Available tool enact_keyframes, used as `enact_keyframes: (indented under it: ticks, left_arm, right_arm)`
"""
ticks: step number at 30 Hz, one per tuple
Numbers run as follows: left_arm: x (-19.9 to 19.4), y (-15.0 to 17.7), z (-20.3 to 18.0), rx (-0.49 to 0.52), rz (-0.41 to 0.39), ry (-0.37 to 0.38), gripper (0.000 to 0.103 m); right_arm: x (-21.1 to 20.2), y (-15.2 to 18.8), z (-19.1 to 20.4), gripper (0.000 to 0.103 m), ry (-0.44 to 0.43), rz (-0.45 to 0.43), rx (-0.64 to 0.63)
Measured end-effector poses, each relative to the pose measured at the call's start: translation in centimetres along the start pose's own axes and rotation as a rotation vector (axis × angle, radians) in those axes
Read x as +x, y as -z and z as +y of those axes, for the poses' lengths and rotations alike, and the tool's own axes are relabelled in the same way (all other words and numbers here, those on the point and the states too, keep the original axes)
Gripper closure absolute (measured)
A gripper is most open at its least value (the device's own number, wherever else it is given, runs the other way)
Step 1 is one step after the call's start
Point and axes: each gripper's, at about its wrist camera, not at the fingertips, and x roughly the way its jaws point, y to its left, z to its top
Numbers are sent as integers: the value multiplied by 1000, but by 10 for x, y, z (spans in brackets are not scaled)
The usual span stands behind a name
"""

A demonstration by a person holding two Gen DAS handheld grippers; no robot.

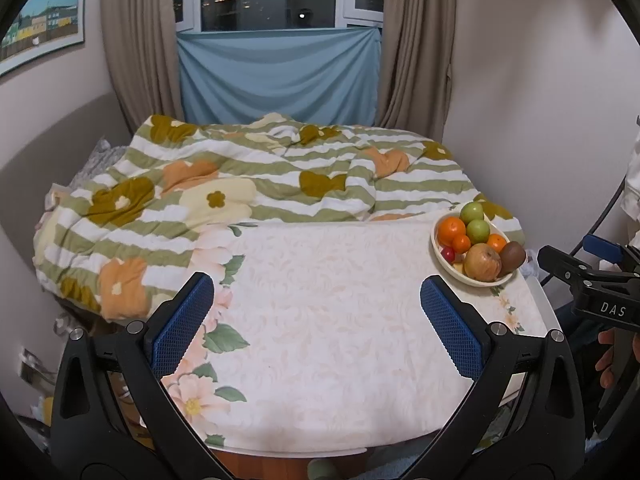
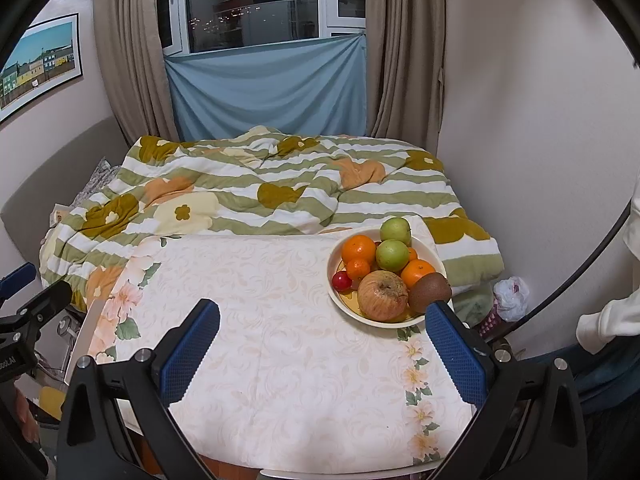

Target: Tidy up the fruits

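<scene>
I hold my left gripper (image 1: 316, 320) and right gripper (image 2: 322, 346) low over the near edge of the table (image 2: 280, 360), both with jaws spread wide and nothing between them, so either can reach in. All the fruit sits heaped in the bowl (image 2: 334, 280) at the far right corner: oranges, green apples, a big apple (image 2: 382, 294), a kiwi (image 2: 430, 292).
</scene>
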Motion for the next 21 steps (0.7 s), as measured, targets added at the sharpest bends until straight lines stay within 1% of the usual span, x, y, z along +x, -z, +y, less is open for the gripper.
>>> enact_keyframes:
  ticks: [6,21]
  left_arm:
    - [-2,-2,-3,14,-18,9,0]
    - [-2,-3,-11,22,-21,15,0]
  right_arm:
    - [0,-1,-2,1,1,0,3]
    - [0,-2,-4,1,-2,1,3]
